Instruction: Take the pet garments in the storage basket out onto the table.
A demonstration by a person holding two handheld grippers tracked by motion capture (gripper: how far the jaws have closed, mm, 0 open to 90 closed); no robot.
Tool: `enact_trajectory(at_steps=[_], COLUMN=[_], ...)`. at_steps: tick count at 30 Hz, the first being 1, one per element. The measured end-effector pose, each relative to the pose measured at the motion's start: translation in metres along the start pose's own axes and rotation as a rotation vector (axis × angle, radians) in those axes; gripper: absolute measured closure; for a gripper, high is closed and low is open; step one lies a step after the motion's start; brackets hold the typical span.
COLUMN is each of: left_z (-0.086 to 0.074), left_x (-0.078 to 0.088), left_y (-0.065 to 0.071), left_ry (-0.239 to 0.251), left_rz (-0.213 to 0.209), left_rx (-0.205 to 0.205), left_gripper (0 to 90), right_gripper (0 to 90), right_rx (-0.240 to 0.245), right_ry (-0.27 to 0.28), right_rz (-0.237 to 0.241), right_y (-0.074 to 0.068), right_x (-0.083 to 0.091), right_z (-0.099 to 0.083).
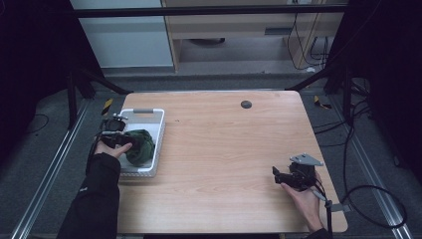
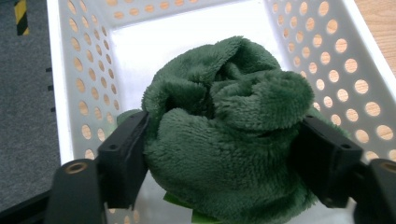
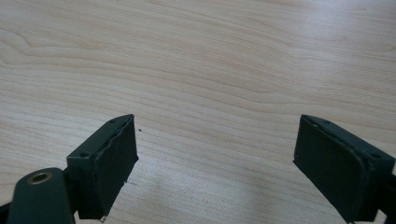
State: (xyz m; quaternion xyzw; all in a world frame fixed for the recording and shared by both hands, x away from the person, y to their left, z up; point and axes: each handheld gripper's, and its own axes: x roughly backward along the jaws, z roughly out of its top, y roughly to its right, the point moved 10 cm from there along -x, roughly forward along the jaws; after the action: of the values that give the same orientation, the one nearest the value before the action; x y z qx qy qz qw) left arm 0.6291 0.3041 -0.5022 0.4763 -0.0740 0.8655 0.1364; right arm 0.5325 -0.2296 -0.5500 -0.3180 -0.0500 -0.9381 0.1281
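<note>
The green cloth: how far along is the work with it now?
Done: the green cloth sits bunched inside the white basket. In hand: the left gripper has both jaws pressed against it. Left: releasing or lifting it, I cannot tell which. The right gripper rests open over the bare table.

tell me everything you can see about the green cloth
The green cloth is a dark, fluffy fleece-like fabric bunched into a rounded, creased wad. It sits inside the white perforated basket at the table's left edge. The left hand-held gripper presses both black jaws against its sides.
</note>
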Motion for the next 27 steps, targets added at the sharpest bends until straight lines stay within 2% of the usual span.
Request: enact_trajectory(at_steps=[3,12,19,27], left_z=[-0.002,-0.002,-0.003,0.0], left_x=[-0.001,0.002,0.004,0.014], left_y=[0.001,0.004,0.005,0.001], left_ry=[-0.011,-0.012,-0.026,0.008], left_rz=[-0.009,-0.019,-0.018,-0.032], left_rx=[0.009,0.0,-0.012,-0.007], left_gripper=[37.4,63.4,69.7,71.5], right_gripper=[13.3,13.4,13.5,13.5], right_rx=[0.0,0.005,0.004,0.005], right_ry=[-0.002,-0.003,-0.008,-0.007], right_rz=[0.0,-0.001,-0.003,-0.006], right_y=[0.0,0.0,0.0,0.001], right_x=[0.0,0.0,0.0,0.0], right_z=[0.0,0.0,-0.001,-0.001])
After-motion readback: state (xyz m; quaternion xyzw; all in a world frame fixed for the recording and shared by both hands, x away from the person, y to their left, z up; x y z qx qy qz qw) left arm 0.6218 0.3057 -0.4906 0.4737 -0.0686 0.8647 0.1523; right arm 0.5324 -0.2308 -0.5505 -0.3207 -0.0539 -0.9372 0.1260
